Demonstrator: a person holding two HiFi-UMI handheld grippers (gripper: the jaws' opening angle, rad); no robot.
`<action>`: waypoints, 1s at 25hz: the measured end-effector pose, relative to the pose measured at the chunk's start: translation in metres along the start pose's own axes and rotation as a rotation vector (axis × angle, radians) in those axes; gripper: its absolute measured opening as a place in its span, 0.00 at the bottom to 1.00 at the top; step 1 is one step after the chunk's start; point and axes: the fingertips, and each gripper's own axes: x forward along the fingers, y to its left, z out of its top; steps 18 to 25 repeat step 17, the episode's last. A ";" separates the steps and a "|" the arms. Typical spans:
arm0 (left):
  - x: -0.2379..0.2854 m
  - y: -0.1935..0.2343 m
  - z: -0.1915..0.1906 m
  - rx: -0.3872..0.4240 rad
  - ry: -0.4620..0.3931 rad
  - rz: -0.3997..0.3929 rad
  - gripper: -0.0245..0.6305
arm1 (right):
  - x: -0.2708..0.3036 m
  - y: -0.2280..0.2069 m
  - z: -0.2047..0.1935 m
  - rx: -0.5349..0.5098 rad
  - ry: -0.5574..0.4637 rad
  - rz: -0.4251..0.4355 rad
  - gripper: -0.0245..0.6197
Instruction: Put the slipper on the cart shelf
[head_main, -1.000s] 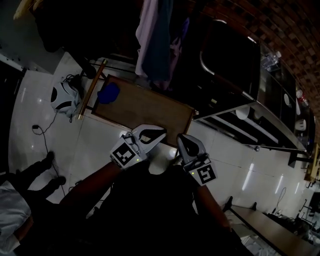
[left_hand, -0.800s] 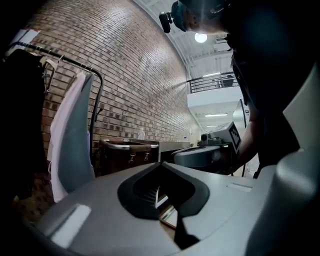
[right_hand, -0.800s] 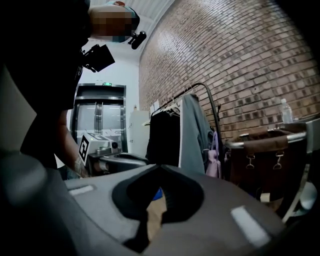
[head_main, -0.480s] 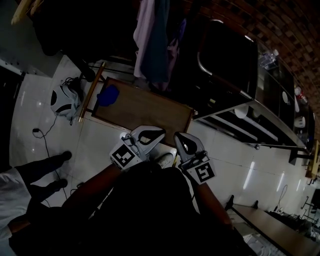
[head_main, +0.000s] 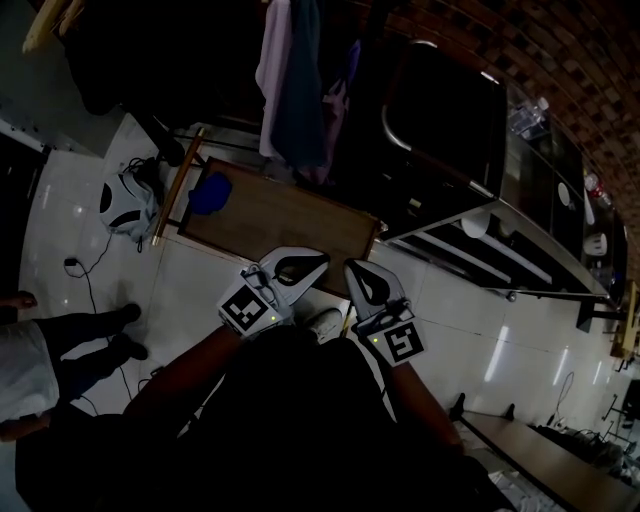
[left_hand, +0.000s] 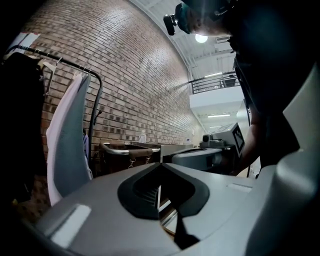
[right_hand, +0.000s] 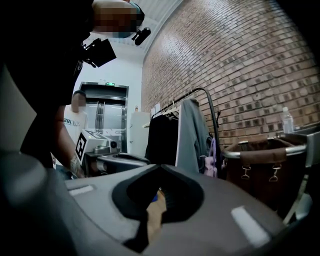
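Noting only a bystander's legs shifting this last second: left hand-held gripper and right hand-held gripper sit closed, empty, by the body; blue slipper lies on the brown surface, well apart from the cart, so pickup seems not begun.

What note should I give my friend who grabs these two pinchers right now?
Left gripper: shut, empty, held low in front of the person.
Right gripper: shut, empty, close beside it.
The blue slipper lies at the far left end of the brown board, probably the cart shelf, well apart from both grippers.
Done: the slipper looks placed.
Left: likely nothing; just check it sits steady.
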 end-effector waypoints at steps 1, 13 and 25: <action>0.001 -0.001 0.000 -0.004 0.001 0.001 0.04 | -0.001 -0.001 0.000 0.002 0.000 0.001 0.04; 0.000 0.000 -0.004 -0.045 0.007 0.033 0.04 | -0.004 -0.003 -0.004 0.009 -0.001 0.020 0.04; 0.000 -0.002 -0.006 -0.036 0.013 0.035 0.04 | -0.006 -0.003 -0.005 0.007 -0.005 0.021 0.04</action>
